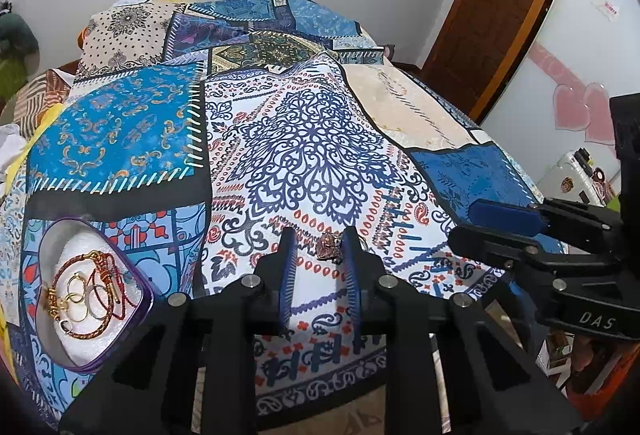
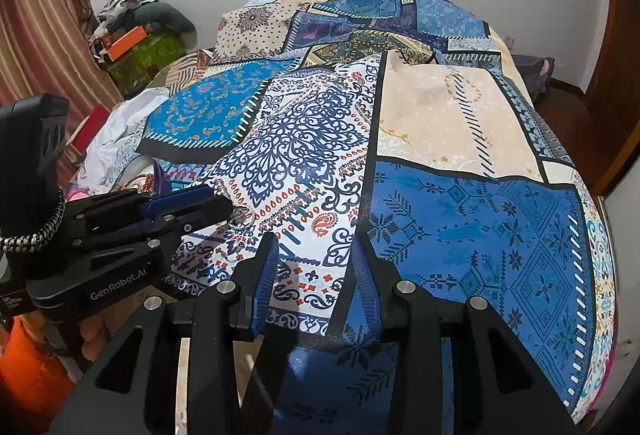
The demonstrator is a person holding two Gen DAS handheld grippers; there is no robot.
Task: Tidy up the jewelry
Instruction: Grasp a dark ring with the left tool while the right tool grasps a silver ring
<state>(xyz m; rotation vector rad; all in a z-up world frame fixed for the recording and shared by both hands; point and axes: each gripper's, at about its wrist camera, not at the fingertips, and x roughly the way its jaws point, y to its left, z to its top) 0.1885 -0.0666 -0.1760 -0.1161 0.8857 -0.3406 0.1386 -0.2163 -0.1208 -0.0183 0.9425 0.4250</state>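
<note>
Left of the ring [image 1: 330, 250] lies the heart-shaped tin [image 1: 141, 277] on the bed [image 1: 304, 139]; my left tool [image 1: 319, 249] straddles that small, hard, slippery ring, best pinched across its band, my right tool [image 2: 316, 255] spread, empty.

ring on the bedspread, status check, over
Left tongs open around the ring, not shut. Right tongs open, empty. Heart box to the left, jewelry inside. Path clear.

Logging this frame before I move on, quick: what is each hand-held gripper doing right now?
Left hand-held gripper: open, jaws straddling a jewelled ring on the bedspread, not clamped.
Right hand-held gripper: open, holding nothing.
</note>
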